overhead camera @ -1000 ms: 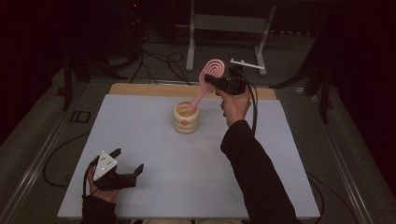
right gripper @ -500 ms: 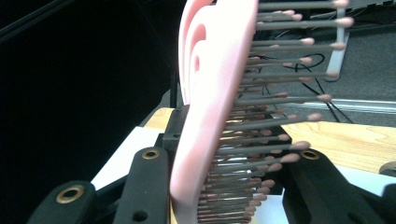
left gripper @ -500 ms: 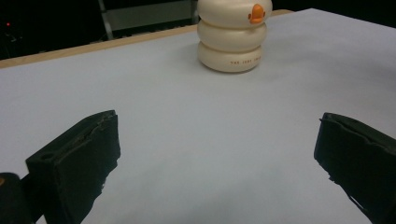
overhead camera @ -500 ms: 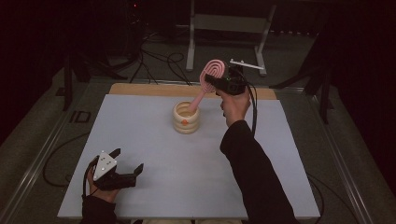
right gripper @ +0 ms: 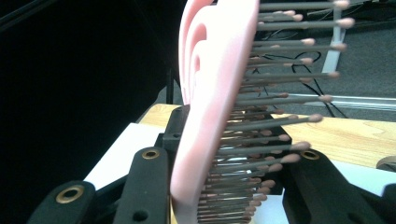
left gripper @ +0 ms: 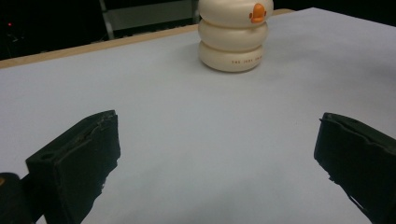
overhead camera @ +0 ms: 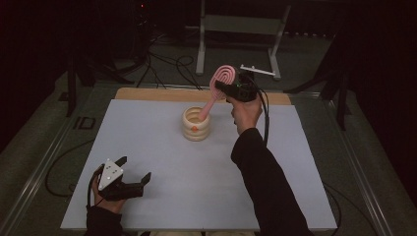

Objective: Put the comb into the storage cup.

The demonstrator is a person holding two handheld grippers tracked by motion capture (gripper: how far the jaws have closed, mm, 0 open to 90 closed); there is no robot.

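I am holding the pink plastic hairbrush with a looped, openwork oval head [overhead camera: 222,78] in my right tongs [overhead camera: 231,87], which are pinching it by the head, bristles and all, as the right gripper view is showing with the pale pink back [right gripper: 210,116] pressed between the jaws and the round-tipped bristles sticking out sideways. The brush is slanting down and to the left over the far middle of the pale blue-grey surface [overhead camera: 162,147], its handle end dipping into the mouth of the cream, ribbed, three-ringed holder with a small orange mark [overhead camera: 195,124]. I am judging this as the step of standing the brush in that holder: the handle looks to be just inside the rim, not yet settled. The next move is calling for lowering the brush until the handle is bearing on the bottom, then easing the grip without tipping the light holder. My left tongs [overhead camera: 132,181] are resting spread wide and empty at the near left corner, facing the holder [left gripper: 233,35] from well apart.
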